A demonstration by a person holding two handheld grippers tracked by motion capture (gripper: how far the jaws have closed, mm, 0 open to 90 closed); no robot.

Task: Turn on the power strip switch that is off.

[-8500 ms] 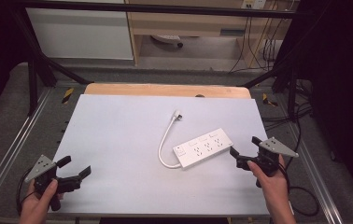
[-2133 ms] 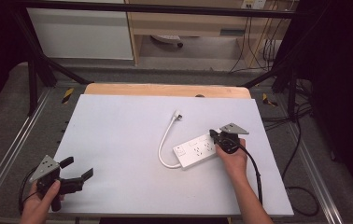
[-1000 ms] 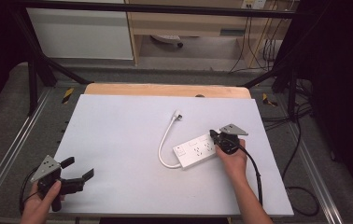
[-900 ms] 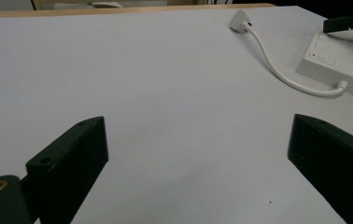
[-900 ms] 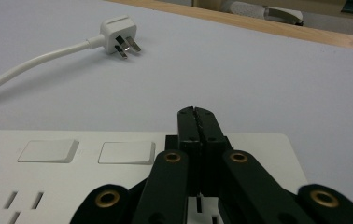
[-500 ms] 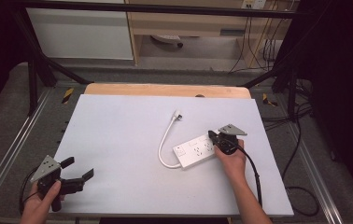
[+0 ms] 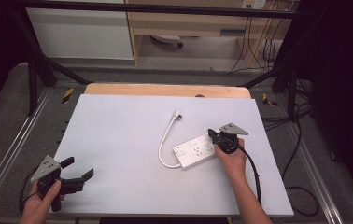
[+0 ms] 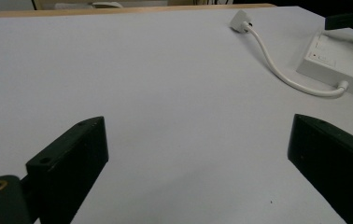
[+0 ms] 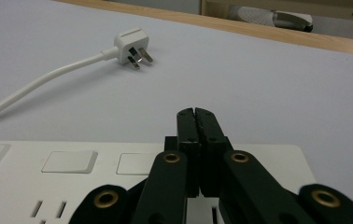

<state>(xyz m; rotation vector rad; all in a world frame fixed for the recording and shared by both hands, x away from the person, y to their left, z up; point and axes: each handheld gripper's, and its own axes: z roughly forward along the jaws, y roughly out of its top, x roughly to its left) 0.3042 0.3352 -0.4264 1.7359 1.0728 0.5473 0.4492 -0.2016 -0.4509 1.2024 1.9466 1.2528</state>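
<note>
The right gripper (image 9: 197, 114), jaws closed with nothing held, is set on the power strip (image 7: 198, 150) directly beneath it, probably to press a switch. The left gripper (image 7: 79, 169) is kept wide open, empty, well apart.

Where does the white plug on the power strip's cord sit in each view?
High view: plug above centre, beyond the strip.
Left gripper view: plug at the top, right of centre.
Right gripper view: plug upper left, prongs showing.
Shared landmark: the white cord curving from plug to strip.
</note>
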